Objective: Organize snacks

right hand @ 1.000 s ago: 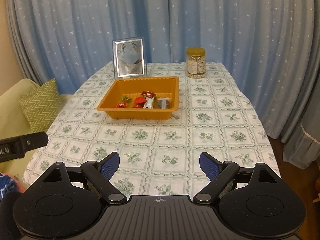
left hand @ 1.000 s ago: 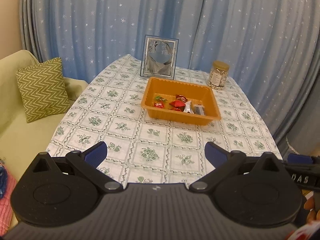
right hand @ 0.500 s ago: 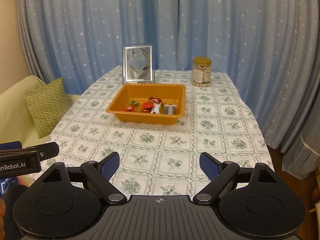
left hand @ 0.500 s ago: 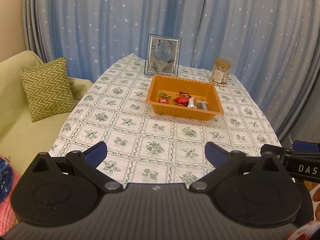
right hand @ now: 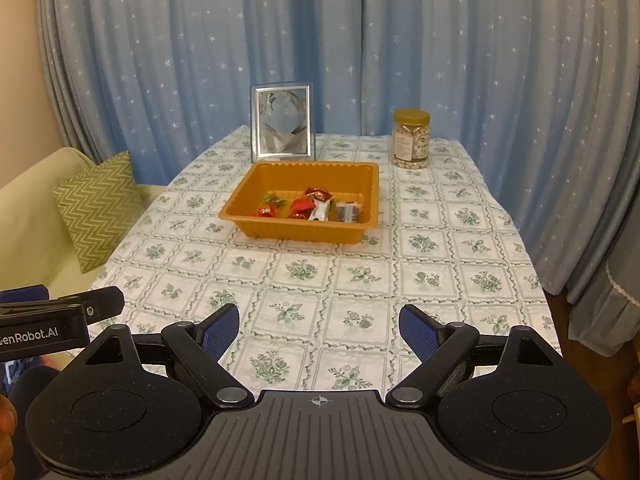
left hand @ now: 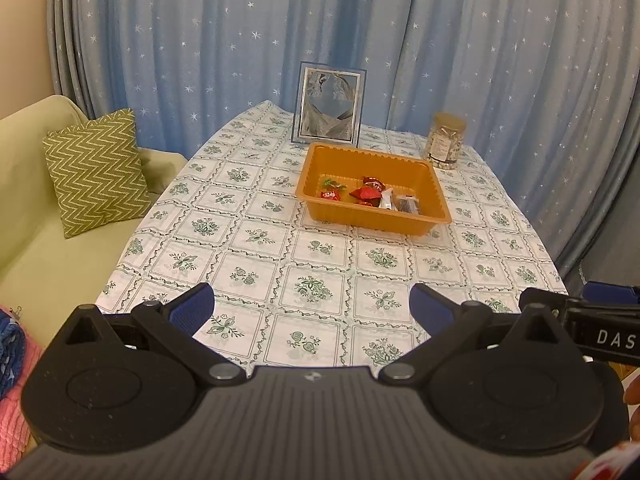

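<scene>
An orange tray (left hand: 433, 188) (right hand: 370, 188) sits past the middle of the table. Several wrapped snacks lie in it: red ones (left hand: 366, 194) (right hand: 302, 205), a green one (left hand: 331, 184) (right hand: 274, 199), a white one (right hand: 320, 211) and a dark one (left hand: 407, 203) (right hand: 349, 211). My left gripper (left hand: 312, 306) is open and empty above the table's near edge. My right gripper (right hand: 319, 330) is open and empty there too, to the right of the left one. Both are far short of the tray.
A picture frame (left hand: 329, 109) (right hand: 283, 122) stands behind the tray. A jar with a gold lid (left hand: 445, 146) (right hand: 411, 138) stands at the back right. A green sofa with a zigzag cushion (left hand: 96, 170) (right hand: 98, 208) borders the table's left side. Blue curtains hang behind.
Both grippers have pulled back from the tray and risen, so the table looks farther away. Both stay open and empty.
</scene>
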Demonstrator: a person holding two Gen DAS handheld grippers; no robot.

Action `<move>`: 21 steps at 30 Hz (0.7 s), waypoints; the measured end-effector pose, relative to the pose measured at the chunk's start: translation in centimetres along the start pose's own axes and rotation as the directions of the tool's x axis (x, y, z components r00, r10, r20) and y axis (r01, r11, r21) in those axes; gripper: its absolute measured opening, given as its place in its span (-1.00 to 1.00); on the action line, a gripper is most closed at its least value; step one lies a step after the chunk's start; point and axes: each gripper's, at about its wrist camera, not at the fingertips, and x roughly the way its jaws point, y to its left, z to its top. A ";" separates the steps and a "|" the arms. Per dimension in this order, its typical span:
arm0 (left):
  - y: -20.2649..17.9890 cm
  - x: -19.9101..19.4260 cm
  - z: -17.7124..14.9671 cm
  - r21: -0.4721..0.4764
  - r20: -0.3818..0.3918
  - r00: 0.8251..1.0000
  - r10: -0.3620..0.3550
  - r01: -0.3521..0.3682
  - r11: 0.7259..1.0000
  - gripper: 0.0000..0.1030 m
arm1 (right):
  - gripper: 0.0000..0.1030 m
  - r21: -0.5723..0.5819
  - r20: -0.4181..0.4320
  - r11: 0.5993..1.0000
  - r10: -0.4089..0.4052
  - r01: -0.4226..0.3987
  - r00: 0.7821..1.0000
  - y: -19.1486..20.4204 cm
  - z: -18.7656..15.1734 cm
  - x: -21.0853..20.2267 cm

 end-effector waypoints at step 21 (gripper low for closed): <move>-0.2 0.0 -0.1 0.001 -0.003 1.000 -0.005 0.005 1.000 1.00 | 0.68 0.006 0.000 1.000 0.002 -0.002 1.000 0.0 -0.2 0.1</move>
